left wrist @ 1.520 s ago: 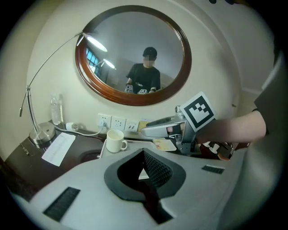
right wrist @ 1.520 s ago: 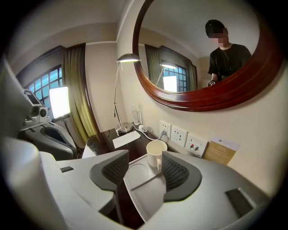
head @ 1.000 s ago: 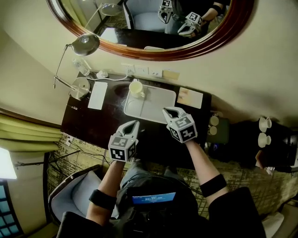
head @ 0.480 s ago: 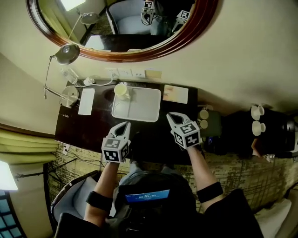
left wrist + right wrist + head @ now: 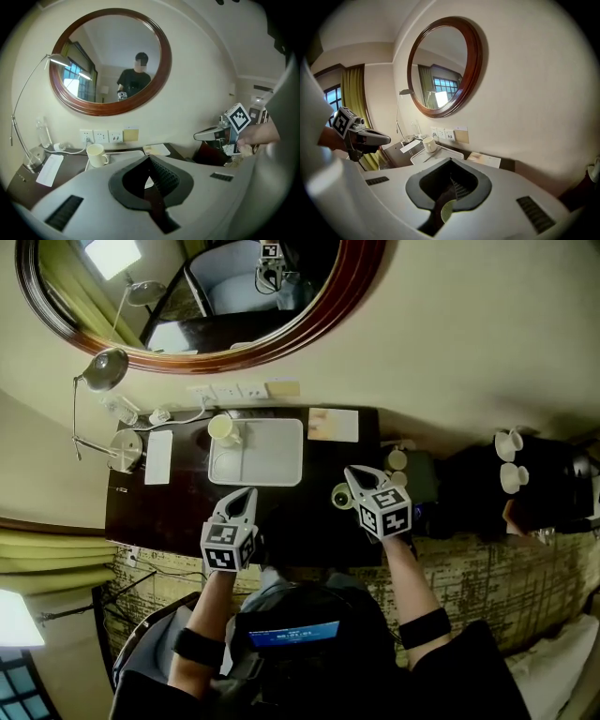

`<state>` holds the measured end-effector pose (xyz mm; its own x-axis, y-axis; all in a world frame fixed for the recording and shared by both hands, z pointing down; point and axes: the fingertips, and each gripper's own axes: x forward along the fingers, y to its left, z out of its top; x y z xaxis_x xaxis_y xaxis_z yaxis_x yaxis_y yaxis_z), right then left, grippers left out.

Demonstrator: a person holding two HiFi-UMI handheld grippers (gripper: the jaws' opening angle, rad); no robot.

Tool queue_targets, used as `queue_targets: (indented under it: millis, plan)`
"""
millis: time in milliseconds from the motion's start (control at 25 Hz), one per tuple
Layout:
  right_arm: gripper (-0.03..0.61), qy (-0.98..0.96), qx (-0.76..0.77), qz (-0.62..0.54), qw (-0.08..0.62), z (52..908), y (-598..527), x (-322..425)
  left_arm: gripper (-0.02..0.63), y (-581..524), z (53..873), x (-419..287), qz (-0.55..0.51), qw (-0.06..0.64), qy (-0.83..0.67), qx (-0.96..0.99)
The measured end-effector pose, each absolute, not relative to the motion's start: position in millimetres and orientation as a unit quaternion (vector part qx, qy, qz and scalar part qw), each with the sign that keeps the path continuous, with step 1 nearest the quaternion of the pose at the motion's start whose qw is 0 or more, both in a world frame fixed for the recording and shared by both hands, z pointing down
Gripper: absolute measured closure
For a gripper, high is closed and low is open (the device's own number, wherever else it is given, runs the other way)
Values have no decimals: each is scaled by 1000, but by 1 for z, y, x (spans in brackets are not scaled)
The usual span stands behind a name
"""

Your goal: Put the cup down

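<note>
Ahead of the left hand-held gripper [image 5: 246,495], the cream cup [image 5: 223,428] stands upright in the far left corner of the white tray [image 5: 272,451] on the dark worktop [image 5: 169,502]. Both hand-held grippers are closed tight and empty. A small cup [image 5: 340,495] sits just left of the right hand-held gripper [image 5: 354,472].

The cream cup [image 5: 223,428] looks like glossy glazed ceramic. The white rectangular tray [image 5: 267,460] seems to be smooth plastic. The dark bench [image 5: 169,512] is polished wood. The oval mirror's frame [image 5: 216,357], upper left, is glossy reddish wood.
</note>
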<state>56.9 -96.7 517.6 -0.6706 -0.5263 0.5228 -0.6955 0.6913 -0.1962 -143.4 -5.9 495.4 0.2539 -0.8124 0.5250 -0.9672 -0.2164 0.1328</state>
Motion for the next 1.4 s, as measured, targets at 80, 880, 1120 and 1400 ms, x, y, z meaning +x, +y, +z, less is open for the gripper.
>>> queue_targets:
  millis: [80, 880, 1120, 1400]
  plan:
    - [577, -892, 342, 200, 217, 517, -95, 62, 614, -7, 494, -138, 172, 223, -584, 762]
    - [139, -906, 203, 174, 329, 630, -44, 102, 614, -9, 516, -61, 205, 245, -552, 770]
    - [75, -901, 157, 162, 371, 660, -31, 101, 614, -12, 521, -47, 211, 251, -551, 768]
    - [75, -902, 141, 145, 382, 675, -38, 93, 614, -12, 524, -49, 216, 251, -564, 756]
